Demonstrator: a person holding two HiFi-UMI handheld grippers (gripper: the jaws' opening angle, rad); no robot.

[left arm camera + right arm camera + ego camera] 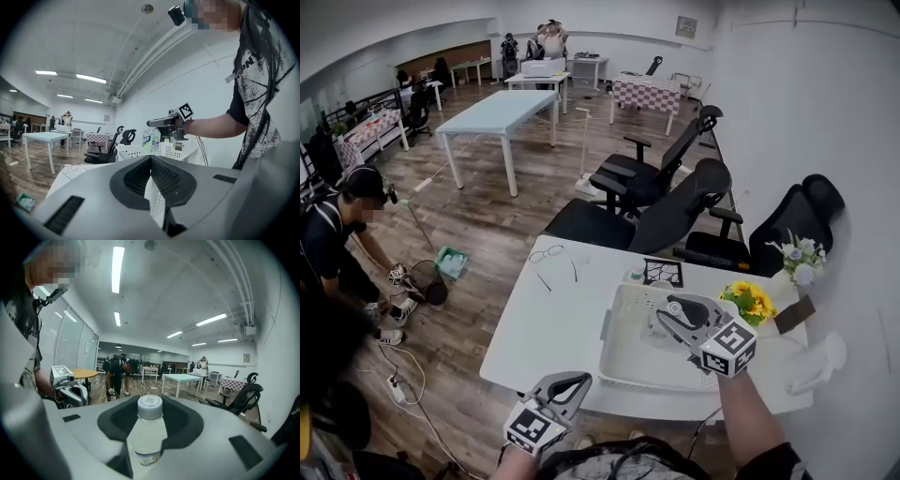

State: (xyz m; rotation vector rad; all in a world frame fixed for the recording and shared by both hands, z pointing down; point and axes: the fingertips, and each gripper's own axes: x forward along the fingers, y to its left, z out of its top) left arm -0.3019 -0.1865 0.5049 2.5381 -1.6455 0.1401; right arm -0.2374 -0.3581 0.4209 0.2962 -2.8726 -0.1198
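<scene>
While the right tongs (pixel 668 317) hang over the white basket (pixel 607 326), they're clamped on 1 clear bottle (pixel 148 437) w/ a white cap, jaws pressed to its sides. The bottle sits btw them above the basket's inside, not on the bench (pixel 553 319). Left tongs (pixel 573 382) are at the bench's near edge, jaws drawn together at the tips w/ nothing in them, well apart from the basket.

Count: 2 tongs, 1 basket, 1 held bottle. The left gripper view also shows 1 labelled bottle (pixel 149 140) at the basket, under the right tongs; can't tell if it's the same one.

Also on the bench: 1 pair of glasses (pixel 546 253), 1 bunch of yellow flowers (pixel 750 300) & 1 bunch of white flowers (pixel 799 253). 3 black chairs (pixel 666 220) stand behind it.
</scene>
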